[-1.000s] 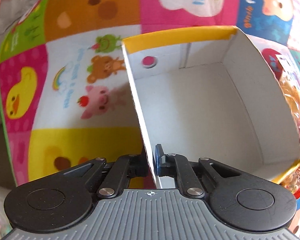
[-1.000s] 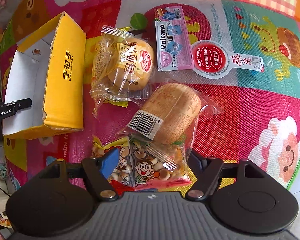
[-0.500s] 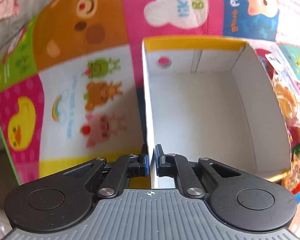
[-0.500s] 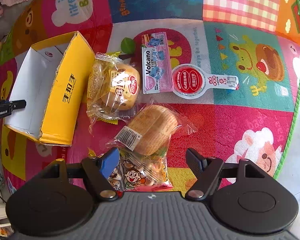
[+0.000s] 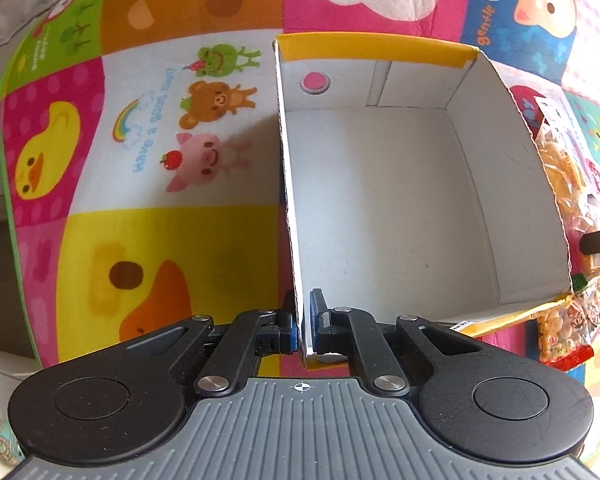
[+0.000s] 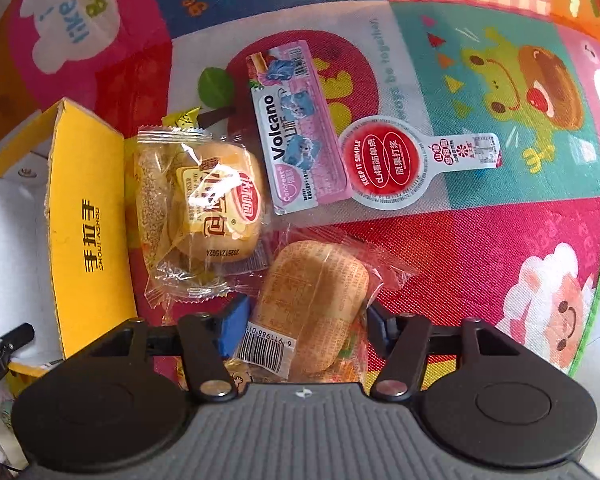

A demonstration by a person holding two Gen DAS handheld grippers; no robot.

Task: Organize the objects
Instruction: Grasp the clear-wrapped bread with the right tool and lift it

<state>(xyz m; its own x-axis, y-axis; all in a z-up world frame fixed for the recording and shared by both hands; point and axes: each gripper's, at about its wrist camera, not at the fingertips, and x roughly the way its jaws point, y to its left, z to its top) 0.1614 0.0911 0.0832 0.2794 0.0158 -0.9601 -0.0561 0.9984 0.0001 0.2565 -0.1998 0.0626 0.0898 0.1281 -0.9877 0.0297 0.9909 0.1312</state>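
My left gripper [image 5: 303, 330] is clamping the side wall of the yellow box [image 5: 380, 200], which is sitting on the play mat [image 5: 140, 160]. My right gripper [image 6: 306, 324] is closing around a wrapped bun [image 6: 312, 304] lying beside the box; its pads are not clearly pressing.

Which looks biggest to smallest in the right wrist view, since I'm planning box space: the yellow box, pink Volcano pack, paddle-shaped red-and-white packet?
1. Yellow box, though partly cut off at the frame edge.
2. Pink Volcano pack.
3. Paddle-shaped red-and-white packet, close to the Volcano pack in size, so that order is unsure.
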